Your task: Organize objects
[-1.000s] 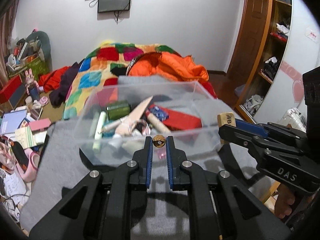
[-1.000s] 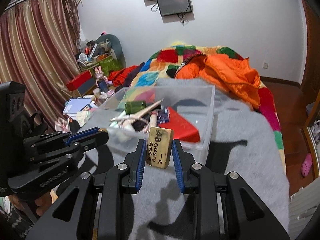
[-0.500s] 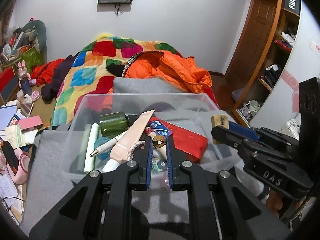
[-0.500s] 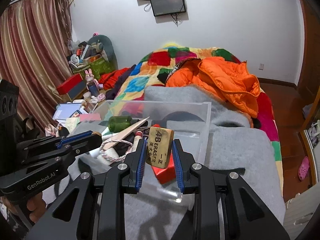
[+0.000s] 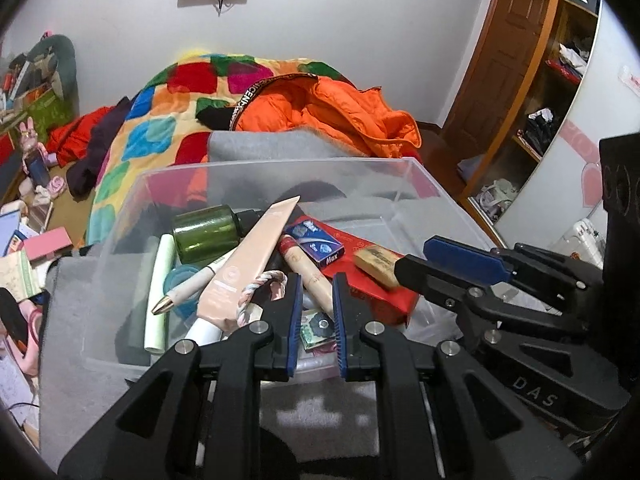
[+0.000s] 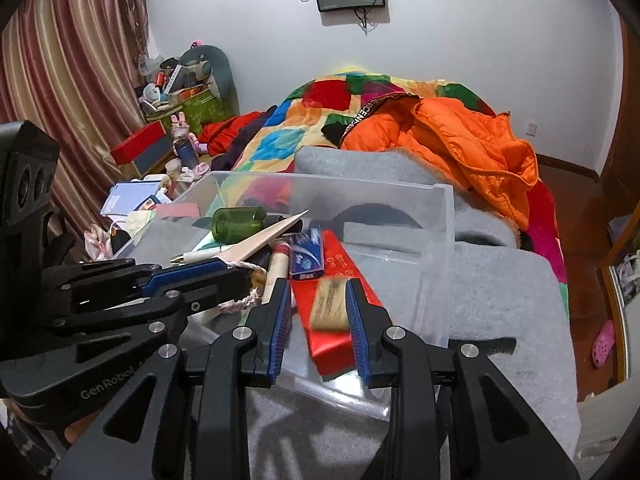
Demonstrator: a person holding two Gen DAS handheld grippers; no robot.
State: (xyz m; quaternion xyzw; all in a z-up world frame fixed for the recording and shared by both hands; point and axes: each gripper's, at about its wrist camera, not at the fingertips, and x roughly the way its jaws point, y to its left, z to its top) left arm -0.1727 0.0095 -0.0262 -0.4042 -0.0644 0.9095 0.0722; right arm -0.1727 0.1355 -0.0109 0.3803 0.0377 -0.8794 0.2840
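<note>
A clear plastic box (image 5: 280, 166) (image 6: 332, 180) on a grey blanket holds a green bottle (image 5: 204, 234), a pink tube (image 5: 248, 268), a pen (image 5: 188, 290), a small blue carton (image 5: 318, 242) and a red packet (image 5: 380, 300) (image 6: 332, 344). My right gripper (image 6: 317, 284) (image 5: 412, 258) hangs over the packet. The tan eraser (image 6: 329, 305) (image 5: 376, 266) lies blurred on it, against the right pad only, with red showing beside the left pad. My left gripper (image 5: 317, 278) (image 6: 236, 270) has a narrow gap. A small round brown piece (image 5: 322, 324) lies in the box below that gap, loose.
The grey blanket (image 6: 500, 288) covers the bed's near end. An orange jacket (image 6: 452, 136) and a patchwork quilt (image 5: 160, 132) lie behind the box. Boxes and papers crowd the floor at left (image 5: 24, 256). Wooden shelves (image 5: 560, 80) stand at right.
Both grippers came forward and down over the box. The eraser went from upright between the right pads to flat on the red packet. The round piece left the left fingertips and sits lower.
</note>
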